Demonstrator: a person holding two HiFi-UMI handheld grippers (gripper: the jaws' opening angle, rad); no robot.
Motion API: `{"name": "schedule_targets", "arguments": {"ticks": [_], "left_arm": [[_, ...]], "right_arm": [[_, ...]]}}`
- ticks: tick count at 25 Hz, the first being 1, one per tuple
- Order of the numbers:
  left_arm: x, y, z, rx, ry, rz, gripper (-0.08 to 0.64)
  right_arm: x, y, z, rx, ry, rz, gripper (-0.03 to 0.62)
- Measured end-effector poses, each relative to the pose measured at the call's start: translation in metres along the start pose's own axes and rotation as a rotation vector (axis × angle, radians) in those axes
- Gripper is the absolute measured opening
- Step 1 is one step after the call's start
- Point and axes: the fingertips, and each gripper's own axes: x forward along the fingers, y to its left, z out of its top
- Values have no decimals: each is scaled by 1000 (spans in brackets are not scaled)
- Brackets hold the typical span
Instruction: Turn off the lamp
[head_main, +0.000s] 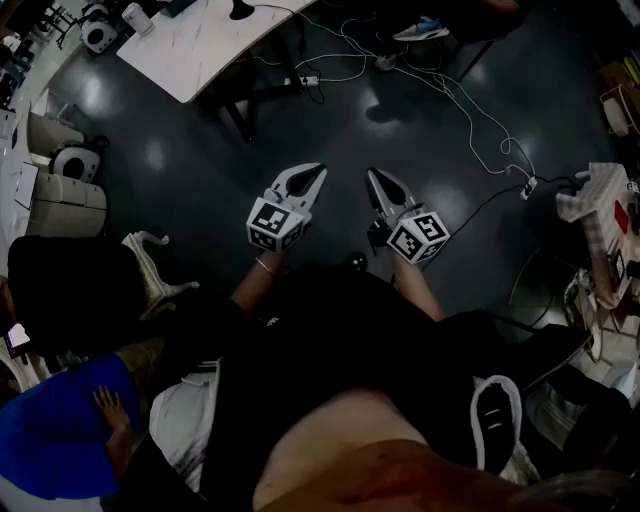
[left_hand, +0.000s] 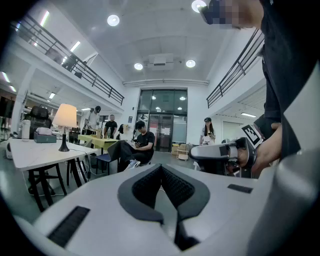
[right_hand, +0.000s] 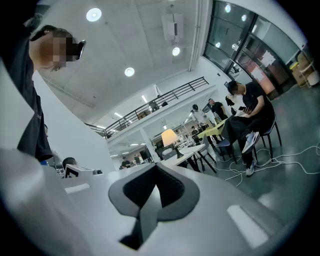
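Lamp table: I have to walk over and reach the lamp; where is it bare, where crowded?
Bare: the white table's near end, in front of the lamp, and the dark floor leading to it. Crowded: a box beside the lamp, and cables trailing across the floor to the right.

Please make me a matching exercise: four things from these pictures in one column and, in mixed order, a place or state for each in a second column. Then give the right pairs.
Things:
1. lamp
2. left tool
3. person in black
4. white cable

Places or states:
a. lies on the dark floor
b. is seated
c. lit, stands on the white table
d. shut, holds nothing

Pairs: 1-c, 2-d, 3-b, 4-a.
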Motion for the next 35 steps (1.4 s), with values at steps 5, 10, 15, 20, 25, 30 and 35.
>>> {"name": "schedule_targets", "arguments": {"ticks": [5, 10, 15, 20, 25, 30, 35], "left_arm": [[4, 0, 2, -4, -12, -1, 8], [8, -5, 1, 2, -9, -8, 8], [18, -8, -3, -2, 5, -12, 8], [43, -24, 3, 1, 16, -50, 8], [80, -46, 13, 24, 0, -88, 8], [108, -74, 12, 50, 11, -141, 8], [124, -79, 7, -5, 18, -151, 8]], "right_arm": [[-3, -4, 2, -5, -8, 2, -2], [-8, -9, 5, -1, -17, -1, 0], [-17, -17, 12, 2, -53, 0, 0], [-40, -35, 22, 6, -95, -23, 0], [-73, -56, 48, 4, -172, -63, 0], [-108, -81, 54, 17, -218, -124, 0], [-121, -96, 56, 31, -234, -155, 0]]}}
